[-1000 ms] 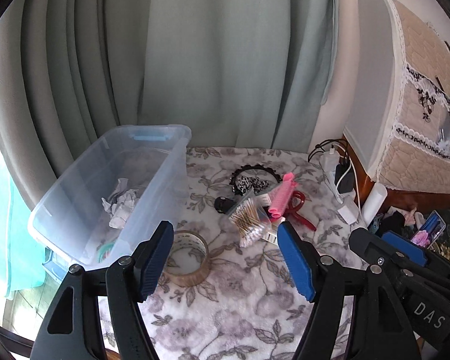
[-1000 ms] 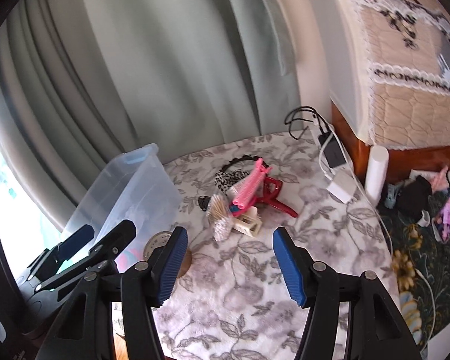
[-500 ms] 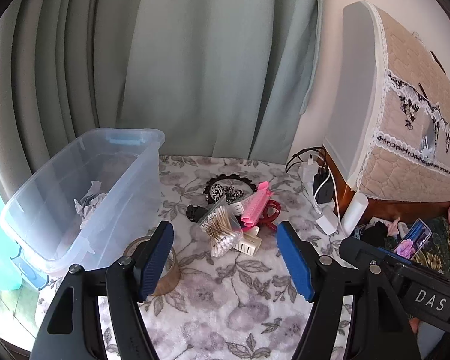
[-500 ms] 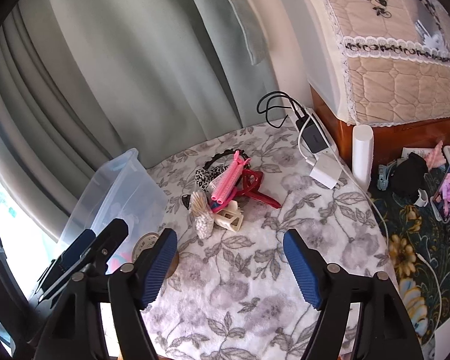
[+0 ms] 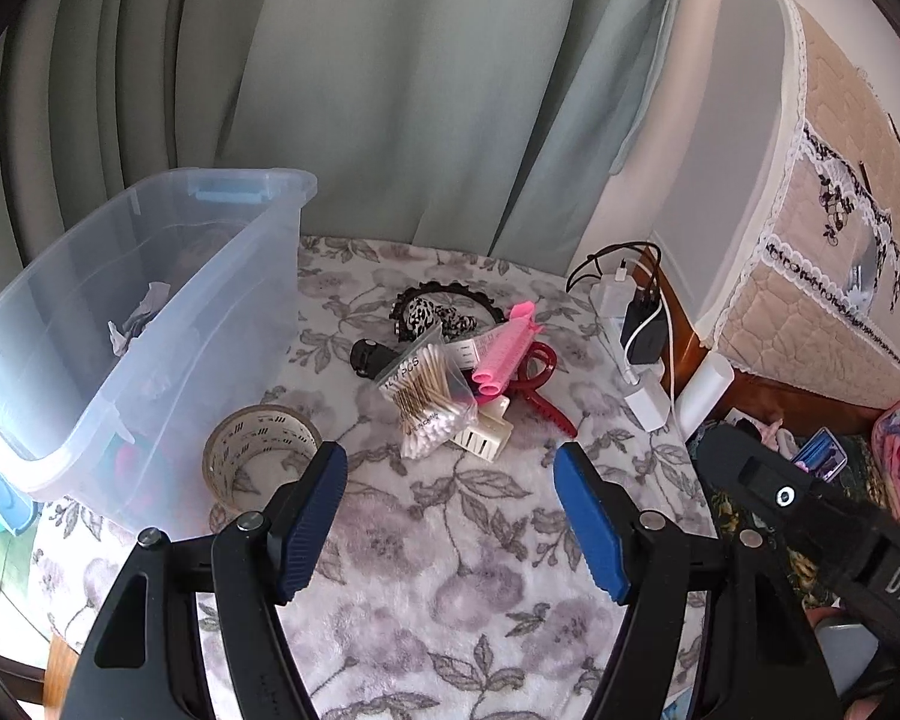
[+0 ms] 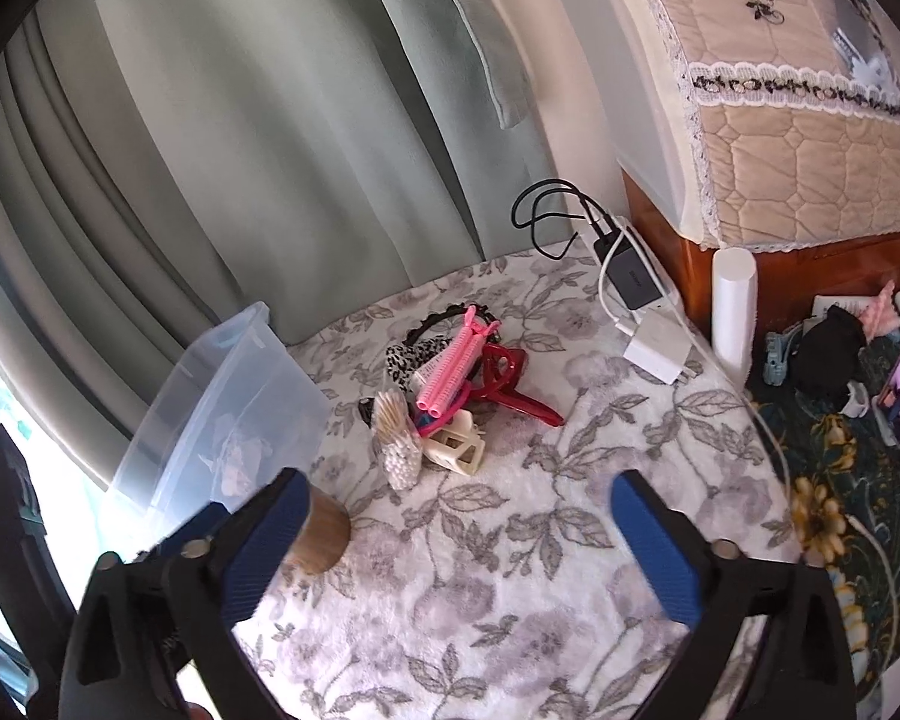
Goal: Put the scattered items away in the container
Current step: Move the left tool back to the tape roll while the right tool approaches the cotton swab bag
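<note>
Both jaws stand open and empty, left gripper [image 5: 450, 516] and right gripper [image 6: 456, 546] poised above the hair-clip pile [image 5: 480, 372], bin [image 5: 150, 312] alongside.

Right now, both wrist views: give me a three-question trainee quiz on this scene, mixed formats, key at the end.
1. True or false: the left gripper and right gripper are both open and hold nothing.
2. What lies closest to the clear bin? A) tape roll B) red hair claw C) white charger
3. Fill in: the pink rollers lie partly on top of the ____ hair claw.

Key: 1 true; 2 A; 3 red.
</note>
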